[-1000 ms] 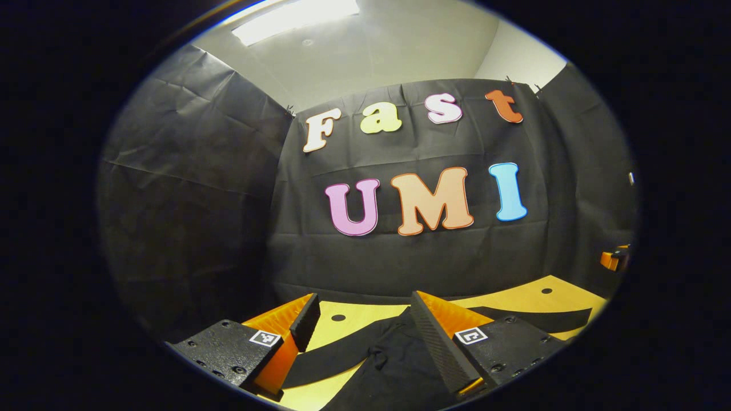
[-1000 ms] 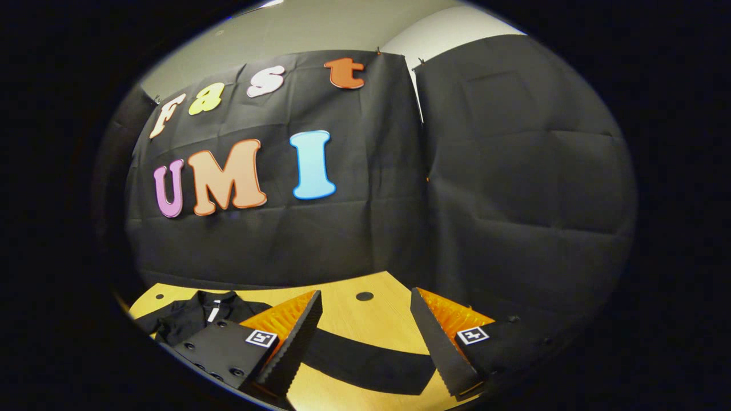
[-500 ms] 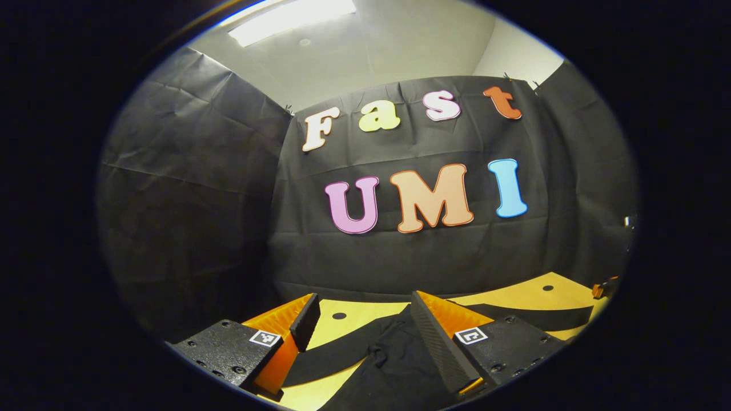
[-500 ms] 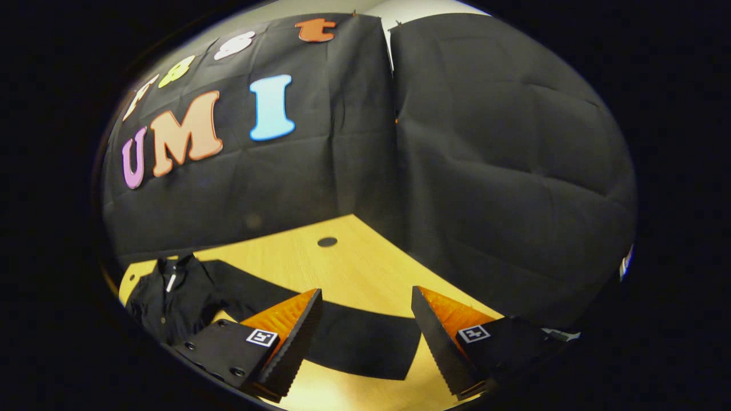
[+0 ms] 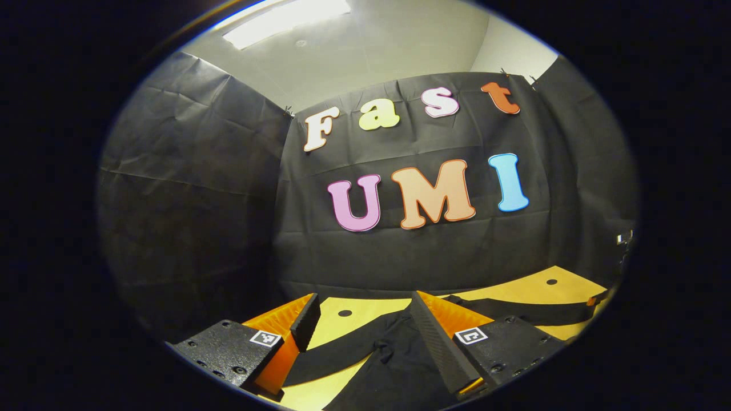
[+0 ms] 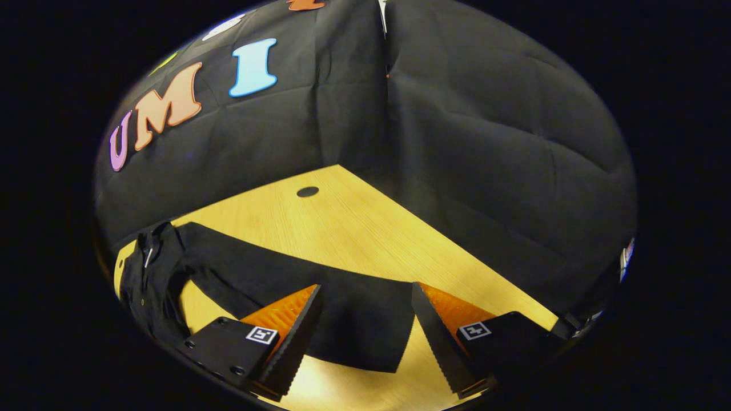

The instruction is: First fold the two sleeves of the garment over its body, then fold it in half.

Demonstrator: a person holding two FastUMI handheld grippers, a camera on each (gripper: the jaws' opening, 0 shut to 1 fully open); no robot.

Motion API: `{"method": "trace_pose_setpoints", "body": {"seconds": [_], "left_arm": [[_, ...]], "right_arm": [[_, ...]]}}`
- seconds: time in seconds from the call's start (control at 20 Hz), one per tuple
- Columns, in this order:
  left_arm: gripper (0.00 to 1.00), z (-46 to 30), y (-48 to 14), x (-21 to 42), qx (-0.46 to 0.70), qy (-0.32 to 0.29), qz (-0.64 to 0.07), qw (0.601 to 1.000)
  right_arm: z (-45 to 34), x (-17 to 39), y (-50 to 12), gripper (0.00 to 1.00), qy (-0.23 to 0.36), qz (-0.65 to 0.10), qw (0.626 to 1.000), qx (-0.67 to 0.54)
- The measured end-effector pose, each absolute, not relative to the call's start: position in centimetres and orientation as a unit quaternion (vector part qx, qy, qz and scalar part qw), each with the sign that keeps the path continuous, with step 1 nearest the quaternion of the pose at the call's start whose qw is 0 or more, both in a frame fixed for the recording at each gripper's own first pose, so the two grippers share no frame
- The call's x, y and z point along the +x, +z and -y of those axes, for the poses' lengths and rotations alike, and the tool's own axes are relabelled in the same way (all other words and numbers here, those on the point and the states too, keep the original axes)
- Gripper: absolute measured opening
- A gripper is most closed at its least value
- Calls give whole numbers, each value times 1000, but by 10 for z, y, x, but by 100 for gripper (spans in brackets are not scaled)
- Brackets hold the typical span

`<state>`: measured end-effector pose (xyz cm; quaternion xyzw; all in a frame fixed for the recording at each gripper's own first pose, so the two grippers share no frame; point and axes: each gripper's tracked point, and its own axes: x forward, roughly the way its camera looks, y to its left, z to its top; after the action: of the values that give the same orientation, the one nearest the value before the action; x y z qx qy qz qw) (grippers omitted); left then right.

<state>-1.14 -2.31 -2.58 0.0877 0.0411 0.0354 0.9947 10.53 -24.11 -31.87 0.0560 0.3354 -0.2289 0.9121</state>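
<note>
A black long-sleeved garment point(image 6: 165, 274) is seen spread flat on a light wooden table point(image 6: 354, 228), inside a booth walled with black cloth point(image 6: 502, 171). No container is in view, so the note turns to the garment itself. In the left gripper view, from left to right: the left gripper point(image 5: 360, 319) is held released above the table, its two fingers spread wide apart and nothing caught between them; between and below those fingers the garment's one sleeve point(image 5: 337, 351) is laid out as a dark band slanting toward the left, joined to the wrinkled body point(image 5: 394, 371) at lower centre; farther right, the other sleeve point(image 5: 525, 311) is stretched as a long flat strip across the table toward its right edge. A small round hole point(image 5: 345, 313) is cut in the tabletop just beyond the left finger. In the right gripper view, from left to right: the collar and buttoned front of the garment are found at the far left, with a small pale tag at the neck; from there the sleeve point(image 6: 297, 291) is extended straight out to the right, smooth and unfolded, ending in a squared cuff point(image 6: 377, 342). The right gripper point(image 6: 365, 317) is held released directly over that cuff, one finger to each side of it; whether the fingertips touch the cloth cannot be told. Neither sleeve has yet been folded over the body.
</note>
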Motion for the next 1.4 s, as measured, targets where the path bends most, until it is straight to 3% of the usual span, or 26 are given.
{"method": "trace_pose_setpoints", "body": {"seconds": [0.3, 0.4, 0.6, 0.75, 0.85, 0.9, 1.1, 1.2, 1.35, 1.4], "left_arm": [[97, 12, -35, -17, 91, 52, -54, 993], [97, 10, -38, -18, 86, 57, -60, 993], [97, 5, -41, -19, 83, 66, -64, 992], [97, 1, -45, -20, 83, 72, -69, 992], [97, 1, -48, -20, 78, 73, -74, 991], [93, 1, -49, -19, 76, 73, -76, 992], [93, 4, -50, -23, 72, 71, -76, 992], [97, 8, -50, -23, 72, 67, -78, 992], [93, 13, -49, -24, 72, 63, -78, 992], [98, 15, -47, -24, 73, 62, -76, 992]], "right_arm": [[243, 99, -346, 96, -224, -388, 892, 61], [242, 96, -353, 99, -218, -403, 887, 53], [243, 96, -351, 95, -220, -403, 886, 63], [242, 95, -353, 99, -213, -405, 887, 60], [238, 98, -351, 94, -207, -403, 889, 60], [233, 100, -353, 83, -203, -401, 891, 60], [220, 105, -356, 32, -185, -397, 896, 71], [217, 105, -357, 16, -185, -400, 894, 84], [213, 105, -354, 9, -180, -403, 892, 97], [213, 105, -354, 6, -177, -405, 891, 98]]}}
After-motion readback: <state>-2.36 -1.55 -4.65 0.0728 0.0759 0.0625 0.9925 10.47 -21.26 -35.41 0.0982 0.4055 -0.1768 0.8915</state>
